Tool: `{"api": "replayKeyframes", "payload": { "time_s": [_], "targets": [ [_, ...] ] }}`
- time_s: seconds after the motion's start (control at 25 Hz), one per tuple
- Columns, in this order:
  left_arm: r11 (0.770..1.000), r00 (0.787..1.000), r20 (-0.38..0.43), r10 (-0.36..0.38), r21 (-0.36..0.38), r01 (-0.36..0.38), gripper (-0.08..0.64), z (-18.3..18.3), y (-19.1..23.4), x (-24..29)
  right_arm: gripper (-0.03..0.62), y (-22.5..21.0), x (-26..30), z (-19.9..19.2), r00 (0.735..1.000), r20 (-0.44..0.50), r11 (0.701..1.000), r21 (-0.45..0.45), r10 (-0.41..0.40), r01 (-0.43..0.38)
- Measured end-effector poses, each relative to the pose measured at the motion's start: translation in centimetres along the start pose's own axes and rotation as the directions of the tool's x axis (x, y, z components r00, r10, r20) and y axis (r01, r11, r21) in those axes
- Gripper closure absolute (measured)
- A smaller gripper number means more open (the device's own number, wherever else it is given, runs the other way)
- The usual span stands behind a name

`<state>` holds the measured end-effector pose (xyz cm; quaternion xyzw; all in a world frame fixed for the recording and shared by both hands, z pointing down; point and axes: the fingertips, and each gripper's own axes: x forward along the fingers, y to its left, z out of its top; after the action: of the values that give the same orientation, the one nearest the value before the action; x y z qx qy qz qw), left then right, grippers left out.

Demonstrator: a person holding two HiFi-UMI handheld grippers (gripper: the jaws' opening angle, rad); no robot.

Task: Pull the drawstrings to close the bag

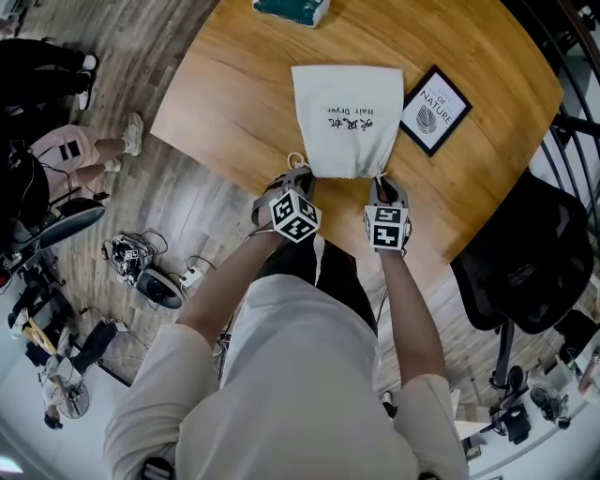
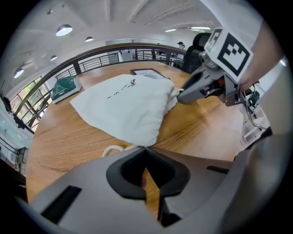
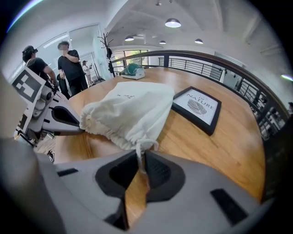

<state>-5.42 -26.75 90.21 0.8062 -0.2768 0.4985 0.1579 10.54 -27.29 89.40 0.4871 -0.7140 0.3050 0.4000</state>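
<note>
A white drawstring bag [image 1: 347,117] with black print lies flat on the round wooden table [image 1: 234,84], its gathered mouth toward me. My left gripper [image 1: 296,174] is at the mouth's left corner. In the left gripper view its jaws [image 2: 145,148] are closed tip to tip on the left drawstring where it leaves the bag [image 2: 123,107], and a cord loop [image 2: 113,150] lies beside them. My right gripper [image 1: 384,184] is at the right corner, shut on the right drawstring [image 3: 138,148], which runs down between its jaws from the puckered bag [image 3: 130,109].
A black-framed "Nature" picture [image 1: 435,110] lies just right of the bag. A teal packet [image 1: 292,9] sits at the table's far edge. A black office chair [image 1: 525,253] stands to my right. People [image 3: 71,68] stand beyond the table, and cables and gear [image 1: 141,267] litter the floor on the left.
</note>
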Motion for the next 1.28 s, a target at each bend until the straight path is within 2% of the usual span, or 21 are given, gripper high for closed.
{"api": "replayKeyframes", "payload": {
  "time_s": [0.24,0.48,0.68,0.92,1.04,1.16,1.28],
  "targets": [
    [0.994,0.992,0.065,0.107,0.012,-0.108,0.568,0.6,1.5,-2.5,0.551,0.1,-2.0,1.1,0.998,0.068,0.999,-0.03,-0.011,0.013],
    [0.972,0.963,0.133,0.236,-0.029,-0.234,0.568,2.1,3.7,-7.1,0.551,0.5,-6.1,3.8,0.988,0.15,1.0,-0.015,0.024,-0.022],
    [0.942,0.921,0.198,0.334,-0.078,-0.325,0.568,3.9,5.7,-10.6,0.559,0.2,-9.2,6.4,0.974,0.226,0.999,-0.038,0.029,-0.021],
    [0.9,0.861,0.263,0.434,-0.154,-0.407,0.568,5.9,7.2,-15.1,0.566,0.1,-13.5,8.7,0.941,0.338,0.999,-0.039,0.026,-0.013],
    [0.885,0.835,0.296,0.464,-0.182,-0.428,0.568,6.8,7.2,-17.3,0.567,-0.3,-15.6,9.6,0.913,0.405,0.999,0.017,0.038,-0.05],
    [0.873,0.808,0.331,0.487,-0.213,-0.439,0.568,7.8,7.1,-19.8,0.572,-0.4,-18.1,11.2,0.865,0.492,0.984,0.085,0.097,-0.159],
    [0.862,0.785,0.359,0.506,-0.253,-0.44,0.568,8.5,6.8,-22.0,0.574,-0.3,-20.6,12.6,0.813,0.557,0.952,0.121,0.169,-0.281]
  ]
}}
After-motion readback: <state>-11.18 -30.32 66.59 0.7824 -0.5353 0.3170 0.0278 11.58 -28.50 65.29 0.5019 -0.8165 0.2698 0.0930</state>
